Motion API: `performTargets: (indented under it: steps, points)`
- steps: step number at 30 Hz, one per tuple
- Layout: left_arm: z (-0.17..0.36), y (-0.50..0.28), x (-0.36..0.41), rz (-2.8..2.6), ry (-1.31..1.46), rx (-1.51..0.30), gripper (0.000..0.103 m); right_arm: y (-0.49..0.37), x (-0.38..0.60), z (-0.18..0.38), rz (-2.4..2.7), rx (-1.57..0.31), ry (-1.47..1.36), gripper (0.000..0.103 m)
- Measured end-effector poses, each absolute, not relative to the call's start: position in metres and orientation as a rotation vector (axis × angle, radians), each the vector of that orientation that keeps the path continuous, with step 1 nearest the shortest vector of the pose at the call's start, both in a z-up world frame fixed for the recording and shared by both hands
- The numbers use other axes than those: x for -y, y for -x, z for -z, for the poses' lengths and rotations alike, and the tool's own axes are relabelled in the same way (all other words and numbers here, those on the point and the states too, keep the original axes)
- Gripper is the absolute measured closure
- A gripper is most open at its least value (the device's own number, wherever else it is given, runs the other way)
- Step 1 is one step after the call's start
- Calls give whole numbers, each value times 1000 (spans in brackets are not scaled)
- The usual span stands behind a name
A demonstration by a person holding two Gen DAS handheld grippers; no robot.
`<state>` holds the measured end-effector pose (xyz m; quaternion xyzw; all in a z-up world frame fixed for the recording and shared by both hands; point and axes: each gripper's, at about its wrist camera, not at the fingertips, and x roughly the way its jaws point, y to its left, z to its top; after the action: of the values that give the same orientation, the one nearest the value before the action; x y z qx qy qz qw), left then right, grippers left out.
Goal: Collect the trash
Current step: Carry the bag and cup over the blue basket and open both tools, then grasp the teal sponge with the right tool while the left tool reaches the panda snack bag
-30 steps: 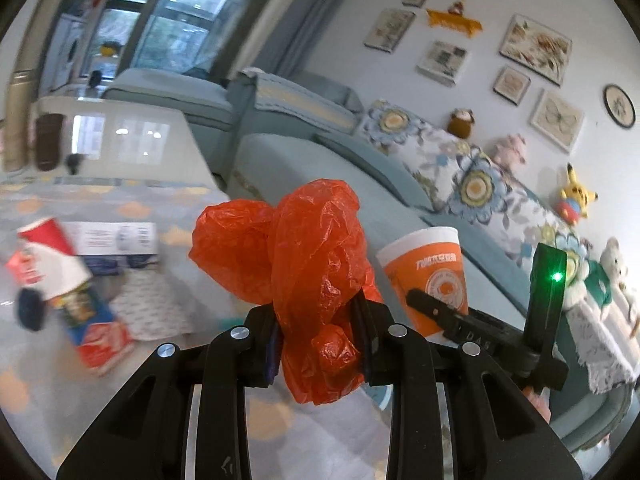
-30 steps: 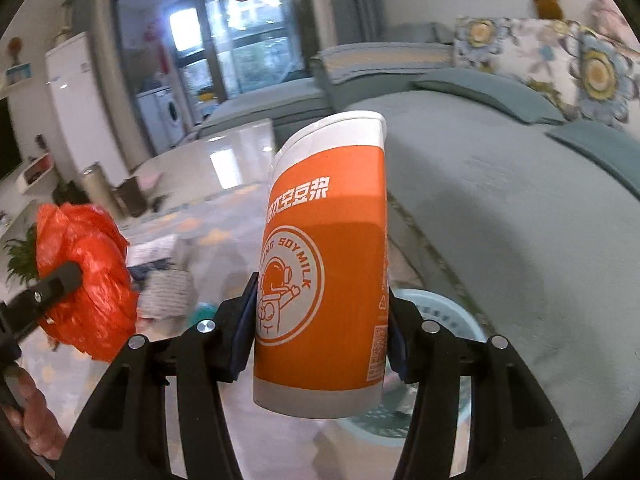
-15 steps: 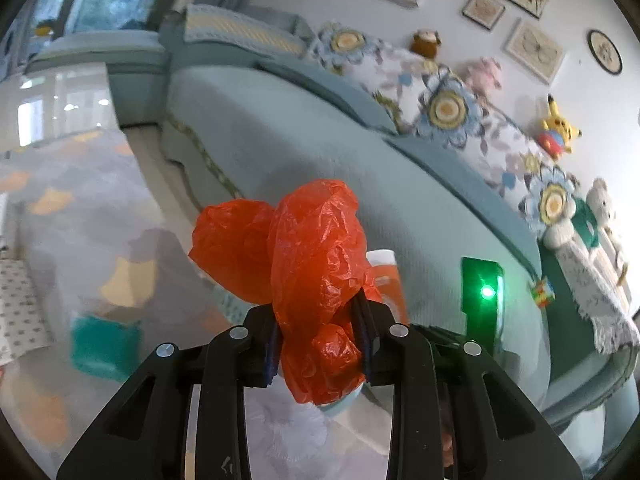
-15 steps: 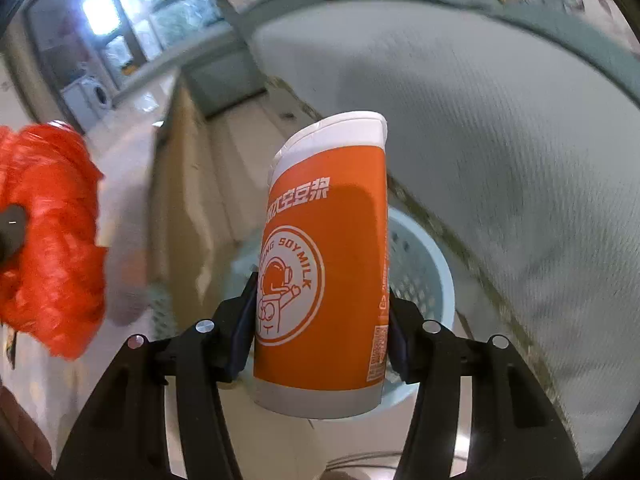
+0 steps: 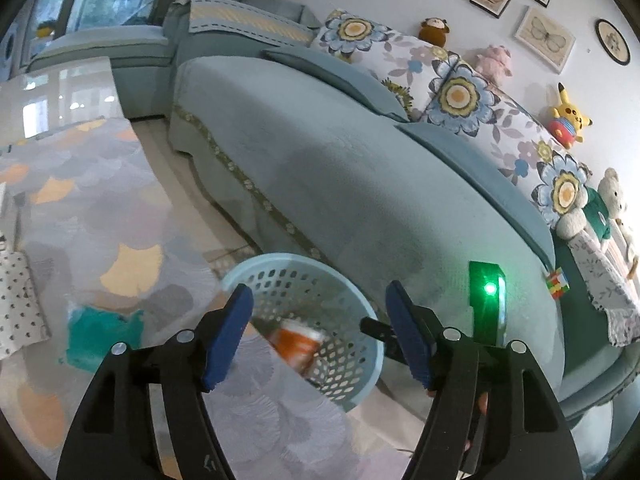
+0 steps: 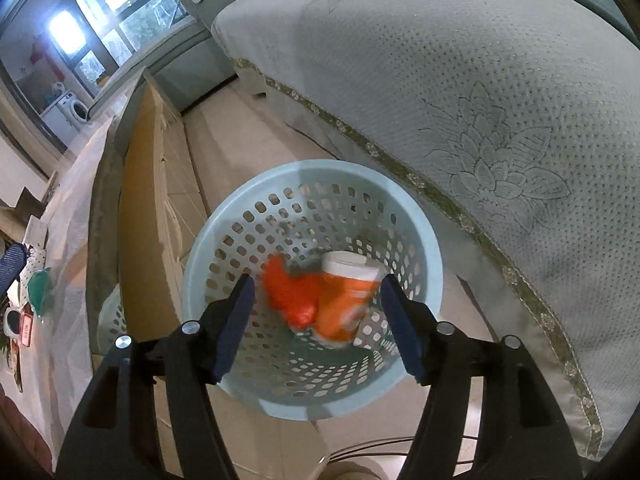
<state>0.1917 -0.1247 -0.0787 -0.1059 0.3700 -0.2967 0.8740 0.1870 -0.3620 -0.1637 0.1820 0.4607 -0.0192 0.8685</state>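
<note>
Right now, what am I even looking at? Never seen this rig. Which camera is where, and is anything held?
No robot: a person carries a two-finger gripper in each hand, each with a fisheye camera looking along its fingers. The left wrist view shows the left gripper, the right wrist view the right gripper. Both have just been opening; nothing sits between the jaws. Below them, beside the sofa, stands a pale blue perforated basket. Inside are a blurred orange cup and a red plastic bag.
</note>
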Motion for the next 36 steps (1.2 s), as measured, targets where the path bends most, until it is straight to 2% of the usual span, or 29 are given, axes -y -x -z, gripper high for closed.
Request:
performTargets:
  steps: [10,16,20,27,36]
  points:
    - [42,-159,82,542,232,-678,36,-160,322,98,-98,-790,-314,41]
    - [9,-127,14,394,285,-591,36,-147,263,45,-254,-674,-258,41]
    - [-2,-105,-48,238,321,-561,36,-147,216,28,-354,-659,-192,41]
    - [7,-67,-166,-49,426,-551,34,-155,136,31,-466,-671,-54,41]
    - [43,-41,-272,-461,440,-630,31,-187,109,85,-393,-772,58,41]
